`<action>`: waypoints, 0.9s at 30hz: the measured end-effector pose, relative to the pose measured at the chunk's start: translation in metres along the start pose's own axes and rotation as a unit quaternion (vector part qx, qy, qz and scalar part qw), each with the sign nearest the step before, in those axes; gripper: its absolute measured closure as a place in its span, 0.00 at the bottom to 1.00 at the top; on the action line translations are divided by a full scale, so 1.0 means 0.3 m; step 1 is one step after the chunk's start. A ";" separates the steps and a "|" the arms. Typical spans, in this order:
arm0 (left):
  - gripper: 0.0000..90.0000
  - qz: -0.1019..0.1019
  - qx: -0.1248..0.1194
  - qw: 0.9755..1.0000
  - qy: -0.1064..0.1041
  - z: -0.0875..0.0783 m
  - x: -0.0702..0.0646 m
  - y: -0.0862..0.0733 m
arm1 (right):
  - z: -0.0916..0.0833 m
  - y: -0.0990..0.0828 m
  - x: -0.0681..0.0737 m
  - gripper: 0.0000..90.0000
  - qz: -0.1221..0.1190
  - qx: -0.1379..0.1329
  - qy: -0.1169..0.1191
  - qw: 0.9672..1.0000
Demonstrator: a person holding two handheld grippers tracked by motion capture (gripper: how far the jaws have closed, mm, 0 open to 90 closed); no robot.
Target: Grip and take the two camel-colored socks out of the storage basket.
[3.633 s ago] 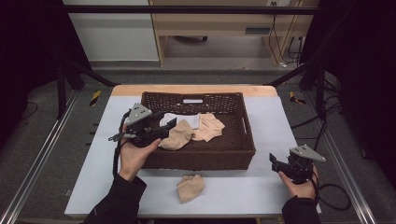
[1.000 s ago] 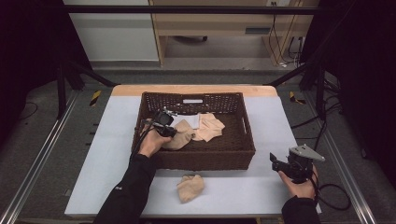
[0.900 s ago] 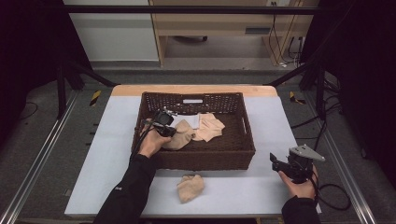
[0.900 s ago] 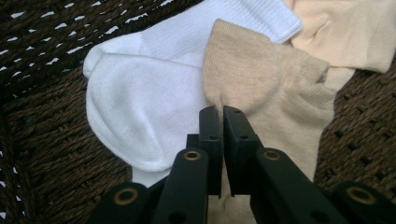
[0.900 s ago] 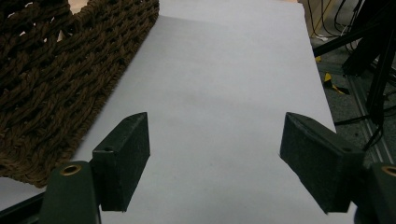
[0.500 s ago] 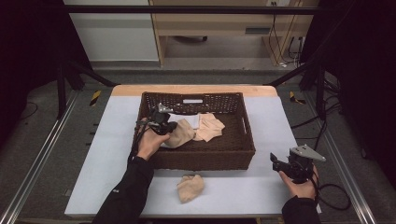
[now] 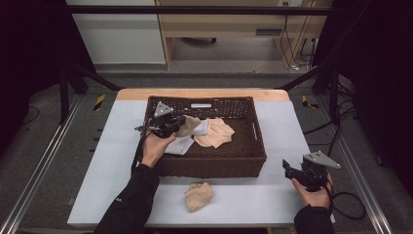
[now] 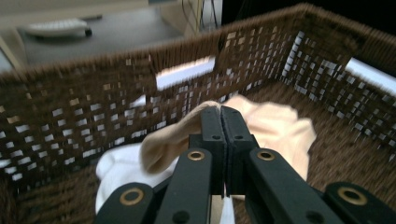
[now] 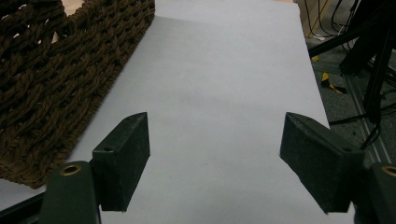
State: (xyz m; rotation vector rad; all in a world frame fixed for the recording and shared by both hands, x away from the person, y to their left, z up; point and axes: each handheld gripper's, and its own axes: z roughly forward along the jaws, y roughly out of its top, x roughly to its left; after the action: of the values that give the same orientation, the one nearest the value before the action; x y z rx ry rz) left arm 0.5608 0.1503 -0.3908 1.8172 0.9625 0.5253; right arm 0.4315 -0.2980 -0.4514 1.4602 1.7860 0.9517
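L gripper [image 8: 220, 112] clamped on beige sock [image 8: 187, 128]; R gripper [image 9: 215, 154] wide open.

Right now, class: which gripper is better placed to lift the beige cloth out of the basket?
Left. The left gripper is shut on the beige cloth inside the basket; the right gripper rests open beside it.

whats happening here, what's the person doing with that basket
A person works at a table with a hand-held gripper in each hand. The left gripper is inside the brown wicker basket, its jaws shut on a beige cloth beside a white cloth and another beige piece. One more beige cloth lies on the table in front of the basket. The right gripper is open and empty over the table's right side.
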 end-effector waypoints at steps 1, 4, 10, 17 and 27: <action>0.98 -0.001 -0.007 1.000 -0.001 -0.005 -0.001 0.005 | -0.001 0.000 0.000 0.27 0.000 -0.001 0.000 1.000; 0.98 0.004 -0.027 1.000 -0.003 -0.036 -0.006 0.036 | -0.002 0.001 0.000 0.27 0.001 -0.001 0.000 1.000; 0.98 0.014 -0.069 0.998 -0.007 -0.113 -0.034 0.101 | -0.002 0.001 -0.001 0.27 0.001 -0.001 0.000 1.000; 0.98 0.015 -0.099 0.995 -0.022 -0.189 -0.082 0.134 | -0.002 0.001 -0.001 0.27 0.002 -0.001 0.000 1.000; 0.98 0.031 -0.121 0.991 -0.048 -0.296 -0.159 0.145 | -0.005 0.001 -0.003 0.27 0.002 -0.005 0.000 1.000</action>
State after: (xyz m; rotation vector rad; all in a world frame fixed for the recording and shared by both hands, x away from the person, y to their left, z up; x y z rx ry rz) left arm 0.4861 0.1524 -0.3105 1.6431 0.7442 0.5621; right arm 0.4305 -0.2990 -0.4503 1.4593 1.7769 0.9617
